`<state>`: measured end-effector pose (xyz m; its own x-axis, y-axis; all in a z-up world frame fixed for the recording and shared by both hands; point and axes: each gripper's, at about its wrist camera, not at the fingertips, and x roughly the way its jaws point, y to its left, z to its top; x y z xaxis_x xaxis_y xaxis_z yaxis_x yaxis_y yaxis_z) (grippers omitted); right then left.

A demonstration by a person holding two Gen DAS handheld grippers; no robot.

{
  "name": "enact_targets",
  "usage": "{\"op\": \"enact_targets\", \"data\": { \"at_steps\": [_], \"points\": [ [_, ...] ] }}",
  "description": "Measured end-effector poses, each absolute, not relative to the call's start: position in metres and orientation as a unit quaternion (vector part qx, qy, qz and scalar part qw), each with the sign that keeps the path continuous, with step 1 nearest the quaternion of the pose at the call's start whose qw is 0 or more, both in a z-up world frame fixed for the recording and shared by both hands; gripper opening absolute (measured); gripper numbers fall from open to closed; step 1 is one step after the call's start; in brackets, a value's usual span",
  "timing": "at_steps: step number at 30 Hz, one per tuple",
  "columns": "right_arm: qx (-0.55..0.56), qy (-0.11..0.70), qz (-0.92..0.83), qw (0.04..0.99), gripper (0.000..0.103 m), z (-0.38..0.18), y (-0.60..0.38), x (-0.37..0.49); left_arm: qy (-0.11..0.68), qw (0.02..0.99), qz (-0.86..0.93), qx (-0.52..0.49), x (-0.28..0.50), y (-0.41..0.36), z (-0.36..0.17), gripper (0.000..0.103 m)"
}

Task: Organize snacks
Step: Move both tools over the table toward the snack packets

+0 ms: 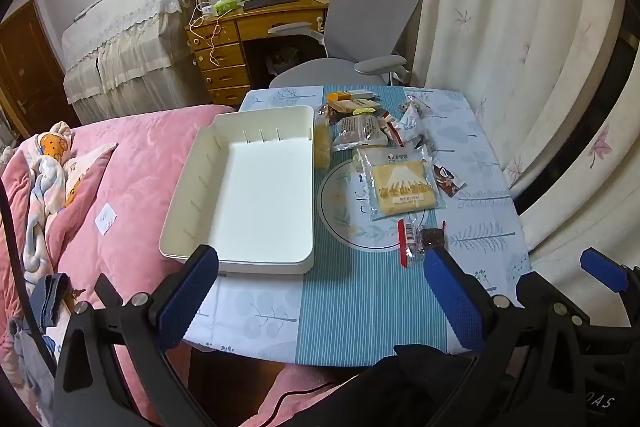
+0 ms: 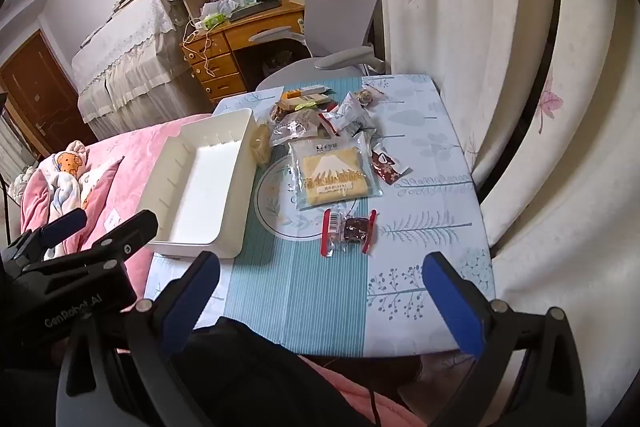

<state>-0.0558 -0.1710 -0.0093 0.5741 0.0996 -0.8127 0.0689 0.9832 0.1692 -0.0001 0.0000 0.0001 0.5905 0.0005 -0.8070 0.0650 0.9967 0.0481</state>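
Note:
An empty white tray [image 1: 256, 187] [image 2: 200, 183] sits on the left side of a small table covered by a blue patterned cloth [image 1: 360, 307] [image 2: 320, 299]. To its right lie several snack packets: a yellow cake packet with a mountain picture [image 1: 402, 185] [image 2: 334, 173], a small red-edged packet with a dark sweet [image 1: 420, 241] [image 2: 348, 229], and a heap of wrapped snacks [image 1: 368, 123] [image 2: 316, 115] farther back. My left gripper [image 1: 320, 279] hangs open over the table's near edge, holding nothing. My right gripper [image 2: 320, 287] is open too, above the near cloth.
A pink quilt [image 1: 132, 179] [image 2: 120, 155] on a bed borders the table's left. Cream curtains [image 1: 520, 47] [image 2: 500, 47] hang on the right. Behind the table stand a grey office chair [image 1: 360, 27] [image 2: 336, 11] and a wooden desk [image 1: 228, 55] [image 2: 216, 59].

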Motion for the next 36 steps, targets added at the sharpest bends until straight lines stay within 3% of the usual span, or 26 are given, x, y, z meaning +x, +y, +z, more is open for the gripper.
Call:
{"op": "enact_targets", "data": {
  "at_steps": [36],
  "points": [
    [0.093, 0.471, 0.009, 0.877, 0.102, -0.018, -0.17, -0.054, 0.479, 0.877, -0.027, 0.032, -0.001, 0.002, -0.013, 0.099]
  ]
}}
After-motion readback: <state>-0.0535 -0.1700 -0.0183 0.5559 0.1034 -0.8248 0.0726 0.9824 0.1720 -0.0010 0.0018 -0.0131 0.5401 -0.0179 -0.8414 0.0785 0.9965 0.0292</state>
